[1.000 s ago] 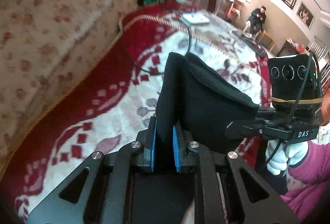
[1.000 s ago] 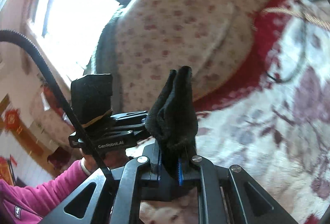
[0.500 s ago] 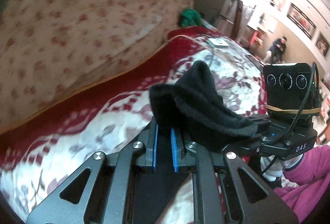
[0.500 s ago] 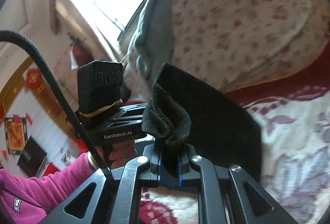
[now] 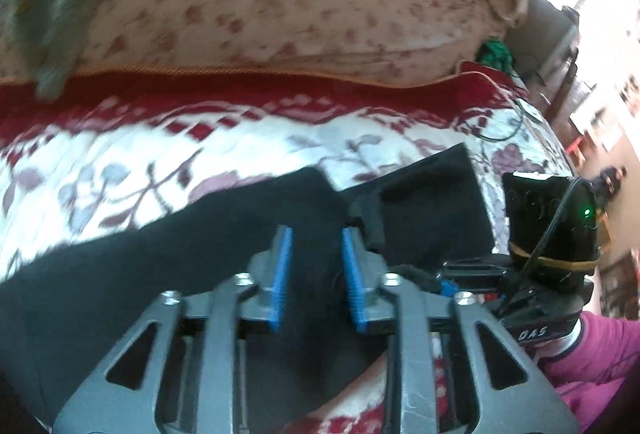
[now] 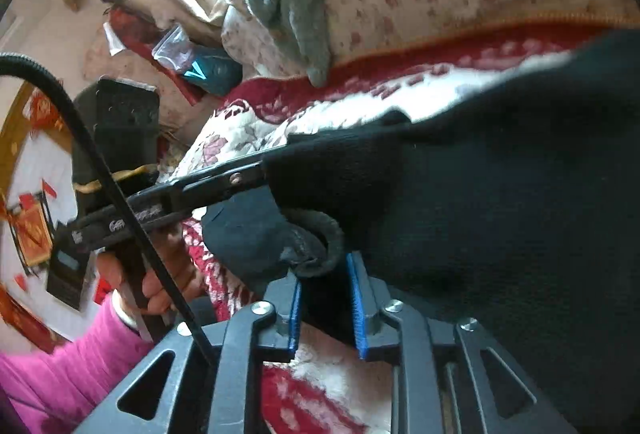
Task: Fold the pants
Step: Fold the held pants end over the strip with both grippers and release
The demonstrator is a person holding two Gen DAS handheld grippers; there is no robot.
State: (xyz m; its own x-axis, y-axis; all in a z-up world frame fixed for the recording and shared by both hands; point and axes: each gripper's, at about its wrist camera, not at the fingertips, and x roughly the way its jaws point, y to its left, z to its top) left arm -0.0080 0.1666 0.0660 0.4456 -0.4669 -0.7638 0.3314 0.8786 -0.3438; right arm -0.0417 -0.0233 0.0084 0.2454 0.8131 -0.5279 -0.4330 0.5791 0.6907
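Red-and-white floral bedspread [image 5: 240, 142] fills mid-frame; soft, limp black fleece pants [image 5: 120, 266] lie across lower frame. Left gripper [image 5: 314, 266] and right gripper [image 6: 324, 298] are opening, cloth between them; best regripped at hems.

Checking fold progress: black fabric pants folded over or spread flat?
Folded over: black fabric pants lie doubled on the floral bedspread, top layer's edge visible.
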